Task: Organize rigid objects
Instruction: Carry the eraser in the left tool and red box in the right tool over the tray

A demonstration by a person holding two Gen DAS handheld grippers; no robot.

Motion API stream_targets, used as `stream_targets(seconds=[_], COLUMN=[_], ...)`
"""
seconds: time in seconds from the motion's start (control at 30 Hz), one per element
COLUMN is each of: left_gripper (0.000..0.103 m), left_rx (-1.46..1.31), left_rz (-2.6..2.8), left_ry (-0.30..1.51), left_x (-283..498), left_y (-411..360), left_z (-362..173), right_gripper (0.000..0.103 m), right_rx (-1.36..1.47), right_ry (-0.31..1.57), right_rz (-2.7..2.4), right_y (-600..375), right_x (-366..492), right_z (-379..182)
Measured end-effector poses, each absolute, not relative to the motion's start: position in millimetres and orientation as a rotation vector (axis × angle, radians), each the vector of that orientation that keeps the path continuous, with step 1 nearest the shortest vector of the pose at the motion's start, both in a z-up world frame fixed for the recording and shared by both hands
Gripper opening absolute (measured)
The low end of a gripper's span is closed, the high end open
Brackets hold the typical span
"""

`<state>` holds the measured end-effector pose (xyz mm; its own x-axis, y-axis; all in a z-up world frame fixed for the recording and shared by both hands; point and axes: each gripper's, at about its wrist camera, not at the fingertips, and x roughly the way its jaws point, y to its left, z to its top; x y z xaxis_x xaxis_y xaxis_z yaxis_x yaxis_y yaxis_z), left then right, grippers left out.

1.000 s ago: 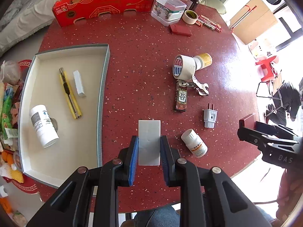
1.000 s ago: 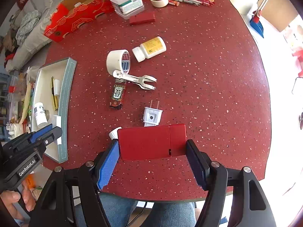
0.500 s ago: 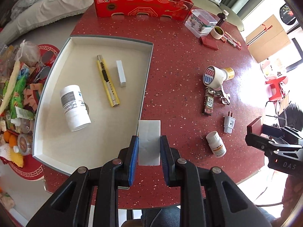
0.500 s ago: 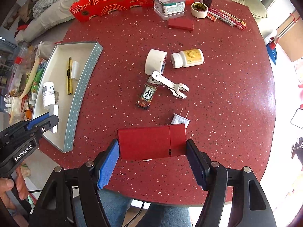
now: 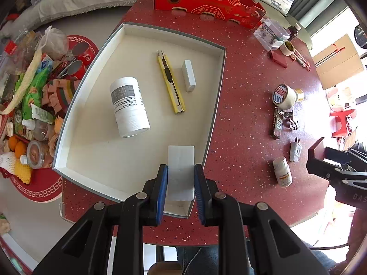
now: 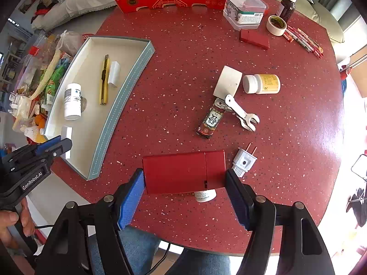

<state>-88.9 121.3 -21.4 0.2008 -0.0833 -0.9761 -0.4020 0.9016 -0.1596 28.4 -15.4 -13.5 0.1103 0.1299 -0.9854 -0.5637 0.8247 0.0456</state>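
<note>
Two blocks gripped; white block (image 5: 181, 171) over tray (image 5: 215, 105) near edge.

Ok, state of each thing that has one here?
left gripper: shut on white block, over the tray
right gripper: shut on red box, above table
white bottle: lying in tray
utility knife: lying in tray
yellow-label bottle: on its side, capped
clear container: lid on

Small white bottle (image 6: 204, 195) mostly hidden under the red box (image 6: 183, 171); its label unreadable.
</note>
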Motion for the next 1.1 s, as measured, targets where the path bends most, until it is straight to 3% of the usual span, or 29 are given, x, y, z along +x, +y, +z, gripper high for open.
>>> stream_targets(seconds=[1.1], left_gripper=[0.024], left_rx=[-0.487], left_rz=[0.326], left_ry=[1.390], left_x=[-127.5], left_y=[147.3], left_z=[-30.9], right_gripper=[0.071], right_rx=[-0.700], right_ry=[1.241], right_rz=[0.899], right_y=[100.6], right_x=[-38.6], right_z=[-17.8])
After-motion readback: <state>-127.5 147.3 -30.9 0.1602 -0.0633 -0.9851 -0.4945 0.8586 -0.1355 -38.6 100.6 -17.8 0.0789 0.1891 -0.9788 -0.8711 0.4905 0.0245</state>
